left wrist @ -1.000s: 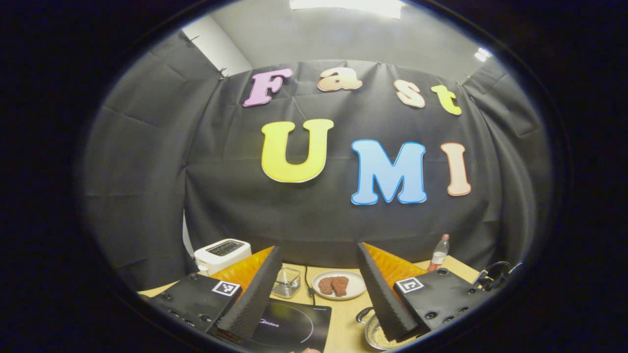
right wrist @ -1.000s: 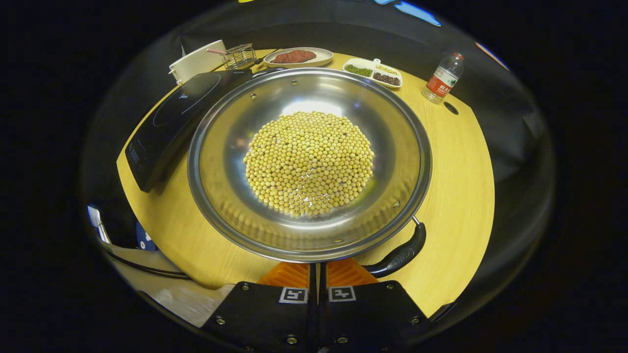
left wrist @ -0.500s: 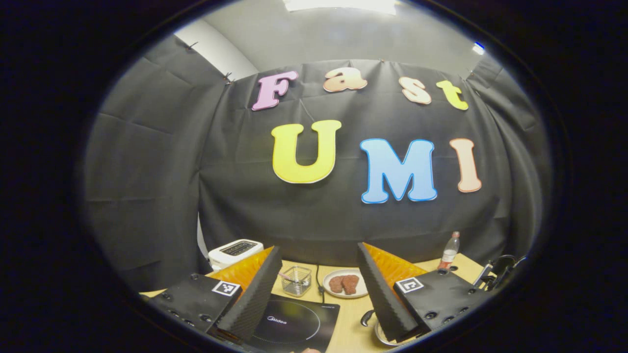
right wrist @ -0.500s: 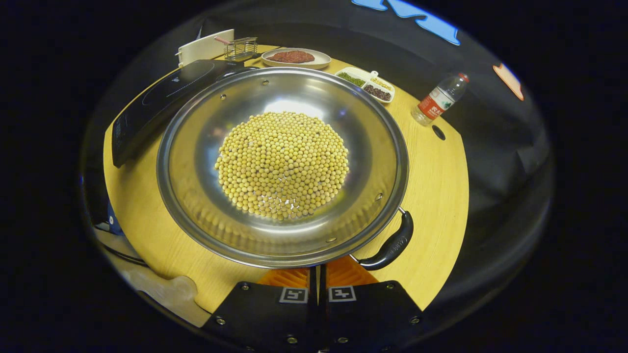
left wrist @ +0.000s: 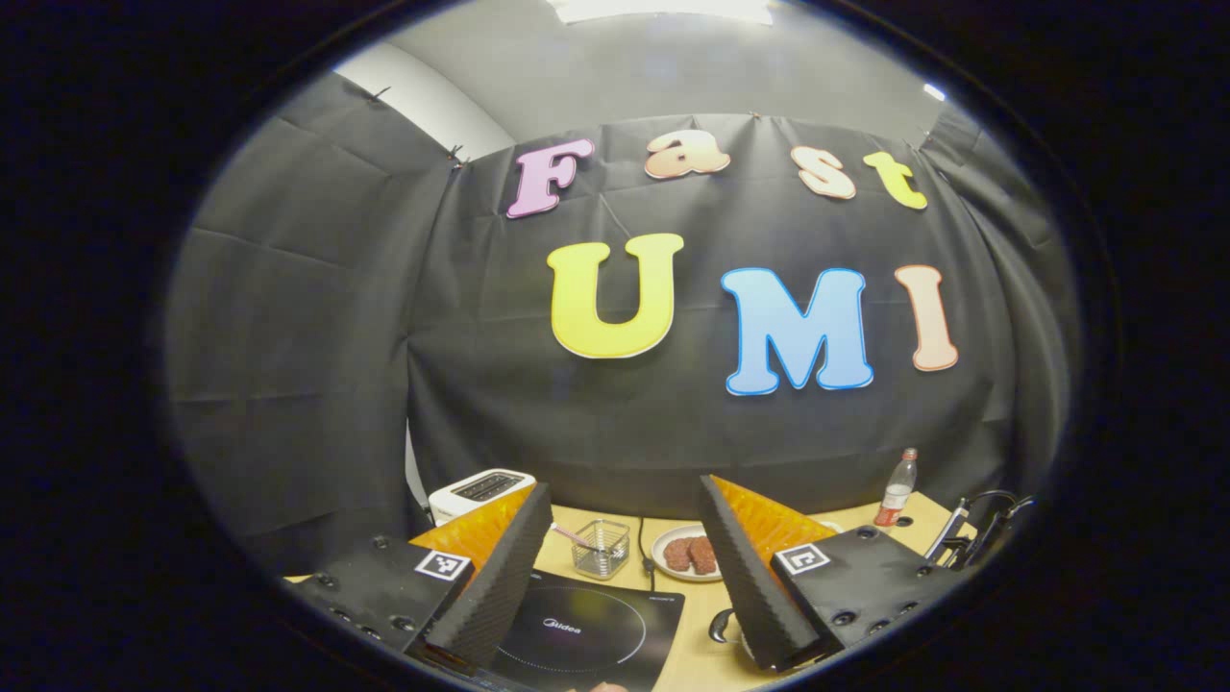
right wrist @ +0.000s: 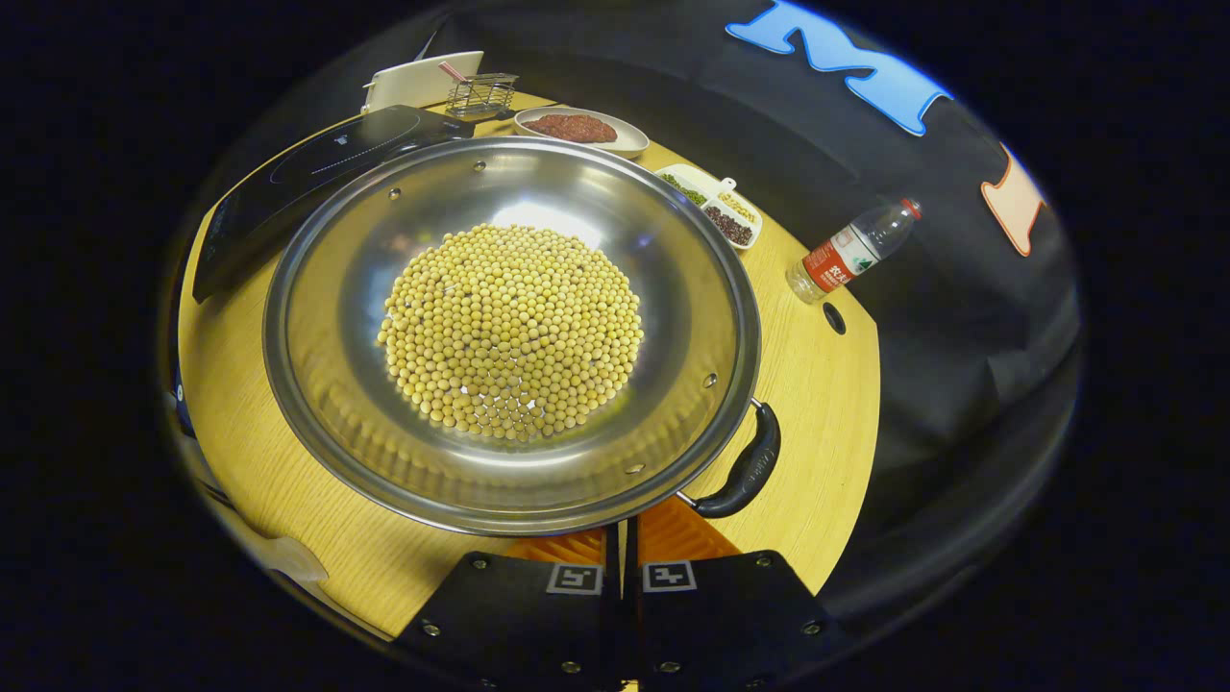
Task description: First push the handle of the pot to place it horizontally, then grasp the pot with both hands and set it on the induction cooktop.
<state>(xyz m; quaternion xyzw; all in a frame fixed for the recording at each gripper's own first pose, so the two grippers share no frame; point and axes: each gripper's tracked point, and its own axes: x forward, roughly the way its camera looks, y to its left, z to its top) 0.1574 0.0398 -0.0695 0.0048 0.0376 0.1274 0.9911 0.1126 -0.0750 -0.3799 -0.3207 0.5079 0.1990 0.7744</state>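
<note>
The pushing step is in hand: the right hand-held gripper (right wrist: 621,538), fingers pressed together, sits beside the black handle (right wrist: 745,469) of the soybean-filled pot (right wrist: 509,332) on the counter (right wrist: 817,404) (induction cooktop (right wrist: 317,168) just beside), while the left hand-held gripper (left wrist: 620,567) hovers open, so next the handle likely needs nudging level.

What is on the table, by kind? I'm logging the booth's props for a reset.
Pot of yellow beans: 1
Induction cooktop: 1
Toaster: 1
Wire basket: 1
Plate of red patties: 1
Divided dish of beans and grains: 1
Water bottle: 1
Total: 7
</note>
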